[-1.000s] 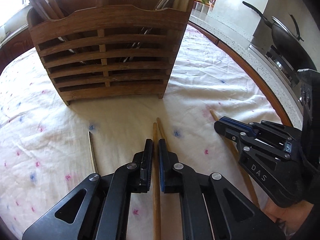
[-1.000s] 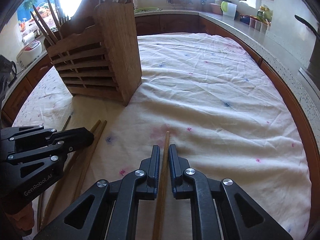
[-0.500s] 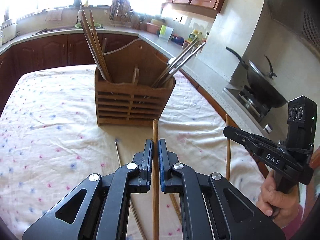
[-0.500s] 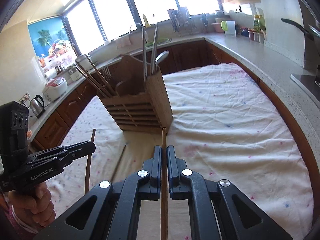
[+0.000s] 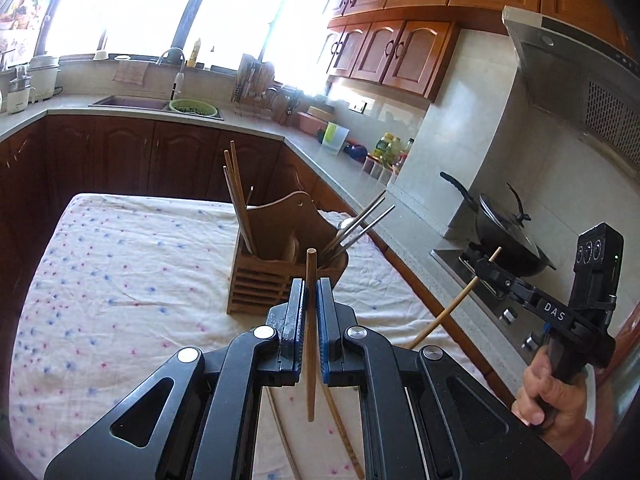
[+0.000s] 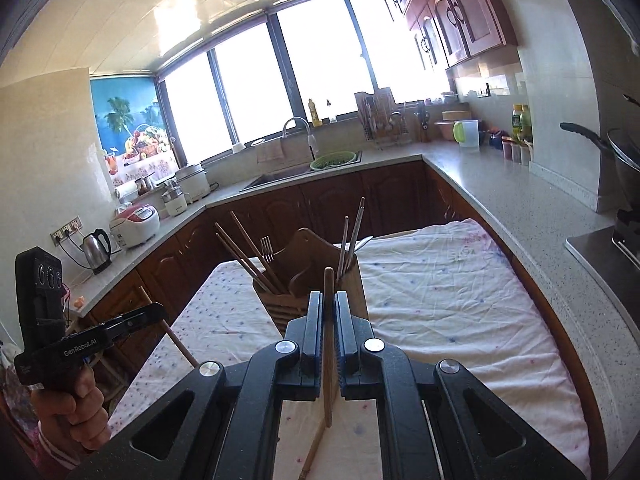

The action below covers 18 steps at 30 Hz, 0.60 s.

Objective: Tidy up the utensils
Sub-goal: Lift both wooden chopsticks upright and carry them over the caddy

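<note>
My left gripper (image 5: pixel 310 286) is shut on a brown wooden chopstick (image 5: pixel 311 344), held upright above the table. My right gripper (image 6: pixel 329 298) is shut on a second chopstick (image 6: pixel 328 360), also lifted. A slatted wooden utensil holder (image 5: pixel 256 284) stands on the floral cloth ahead of both, with chopsticks (image 5: pixel 240 200) at its left and metal utensils (image 5: pixel 360 224) at its right. The right gripper (image 5: pixel 482 268) shows in the left wrist view with its pale chopstick (image 5: pixel 448 312); the left gripper (image 6: pixel 160 310) shows at the left of the right wrist view. Loose chopsticks (image 5: pixel 340 432) lie on the cloth below.
The table (image 6: pixel 440 300) carries a white floral cloth. A stone counter (image 6: pixel 520 200) runs along its right, with a stove and a black wok (image 5: pixel 508 232). The sink (image 6: pixel 280 176) sits at the back. A kettle (image 6: pixel 96 246) and cookers stand far left. A hand (image 5: pixel 556 392) grips each handle.
Both grippers have risen from the cloth, each lifting its chopstick. The holder now looks smaller and lower, and the kitchen beyond it has come into view.
</note>
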Each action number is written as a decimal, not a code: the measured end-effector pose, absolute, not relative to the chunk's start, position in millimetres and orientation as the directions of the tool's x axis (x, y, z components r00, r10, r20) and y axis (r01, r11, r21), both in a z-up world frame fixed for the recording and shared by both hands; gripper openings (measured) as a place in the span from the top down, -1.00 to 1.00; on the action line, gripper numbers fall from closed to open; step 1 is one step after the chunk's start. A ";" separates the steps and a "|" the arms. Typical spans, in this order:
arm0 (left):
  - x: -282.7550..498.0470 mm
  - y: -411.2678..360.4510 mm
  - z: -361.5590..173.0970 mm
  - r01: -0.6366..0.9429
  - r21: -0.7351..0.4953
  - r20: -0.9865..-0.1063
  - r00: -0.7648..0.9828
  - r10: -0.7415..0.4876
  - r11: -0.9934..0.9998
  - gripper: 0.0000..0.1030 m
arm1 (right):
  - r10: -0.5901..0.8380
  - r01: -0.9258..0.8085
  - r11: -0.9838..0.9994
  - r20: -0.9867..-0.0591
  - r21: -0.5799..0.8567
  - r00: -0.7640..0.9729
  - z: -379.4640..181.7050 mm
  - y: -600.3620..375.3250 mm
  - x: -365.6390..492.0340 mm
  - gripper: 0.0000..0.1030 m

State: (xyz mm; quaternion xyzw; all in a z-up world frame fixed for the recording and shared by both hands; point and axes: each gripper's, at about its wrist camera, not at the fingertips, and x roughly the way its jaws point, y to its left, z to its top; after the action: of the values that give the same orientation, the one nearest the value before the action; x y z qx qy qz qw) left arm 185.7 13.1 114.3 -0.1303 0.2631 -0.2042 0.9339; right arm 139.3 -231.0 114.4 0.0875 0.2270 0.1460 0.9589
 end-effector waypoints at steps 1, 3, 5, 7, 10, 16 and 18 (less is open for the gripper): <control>185.3 14.7 115.4 0.309 -0.351 -0.434 0.783 -0.446 0.884 0.91 | 0.320 -0.241 0.942 -0.407 0.234 0.856 115.9 -229.7 139.3 0.90; 185.3 18.5 116.0 0.302 -0.351 -0.429 0.790 -0.439 0.886 0.91 | 0.324 -0.246 0.940 -0.401 0.235 0.857 117.3 -228.1 139.1 0.90; 185.8 21.3 116.4 0.294 -0.351 -0.426 0.795 -0.431 0.889 0.91 | 0.328 -0.250 0.939 -0.397 0.236 0.857 118.1 -227.2 140.3 0.90; 187.6 23.9 116.1 0.286 -0.353 -0.425 0.799 -0.425 0.891 0.91 | 0.329 -0.252 0.939 -0.393 0.235 0.858 118.6 -225.7 141.4 0.90; 189.4 26.0 116.3 0.276 -0.353 -0.421 0.806 -0.416 0.894 0.91 | 0.331 -0.255 0.938 -0.391 0.235 0.859 118.9 -223.9 144.0 0.90; 194.8 30.4 123.9 0.264 -0.346 -0.398 0.827 -0.396 0.900 0.91 | 0.333 -0.256 0.936 -0.374 0.242 0.865 123.7 -222.1 149.4 0.90; 197.4 32.2 127.2 0.261 -0.345 -0.389 0.835 -0.390 0.902 0.91 | 0.333 -0.256 0.935 -0.367 0.244 0.868 125.7 -222.1 152.2 0.90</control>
State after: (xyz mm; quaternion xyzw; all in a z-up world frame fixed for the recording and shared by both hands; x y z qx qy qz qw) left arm 197.4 32.2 127.2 -0.1403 0.2307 -0.1718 0.9474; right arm 152.2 -222.1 125.7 0.0938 0.2059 0.1532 0.9619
